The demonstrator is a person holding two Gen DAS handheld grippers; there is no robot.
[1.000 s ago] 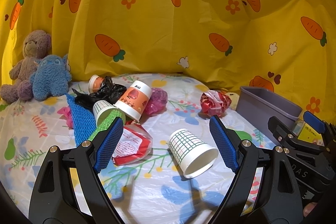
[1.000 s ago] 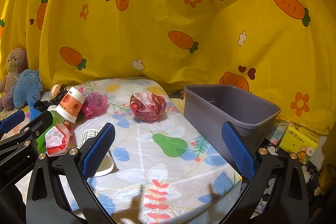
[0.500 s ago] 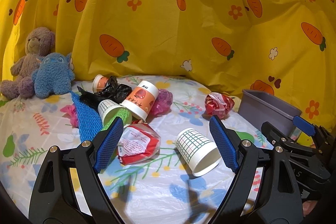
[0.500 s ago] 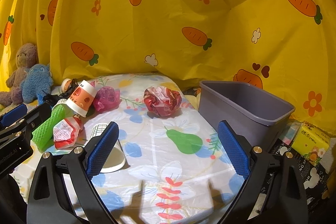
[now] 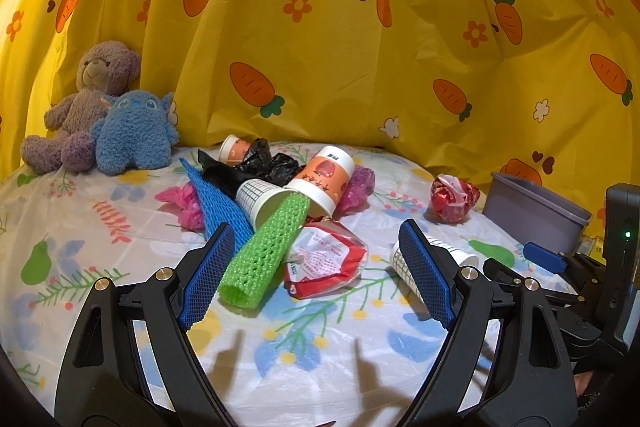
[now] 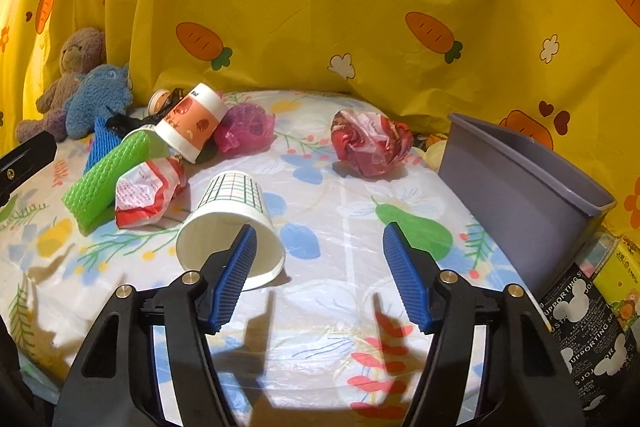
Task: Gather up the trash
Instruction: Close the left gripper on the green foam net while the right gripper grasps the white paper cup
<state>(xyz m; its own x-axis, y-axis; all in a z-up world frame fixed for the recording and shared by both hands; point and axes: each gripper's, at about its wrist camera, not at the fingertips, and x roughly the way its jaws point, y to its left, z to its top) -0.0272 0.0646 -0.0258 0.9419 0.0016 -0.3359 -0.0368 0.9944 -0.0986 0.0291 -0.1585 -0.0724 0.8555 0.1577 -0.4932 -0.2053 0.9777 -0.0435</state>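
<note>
Tabletop: checked cup sideways, mouth nearward.

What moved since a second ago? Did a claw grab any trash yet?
No grab yet. Both claws moved in closer to the trash: the right claw now sits near the checked cup, the left claw near the green net. Both stayed open. The trash and the grey bin stayed put.

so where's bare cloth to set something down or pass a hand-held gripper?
Free: the cloth between the checked cup, the red wad and the grey bin, and the near edge under both hand-held grippers. Also the left strip below the plush toys. Crowded: the pile around the green mesh sleeve and orange cup.
</note>
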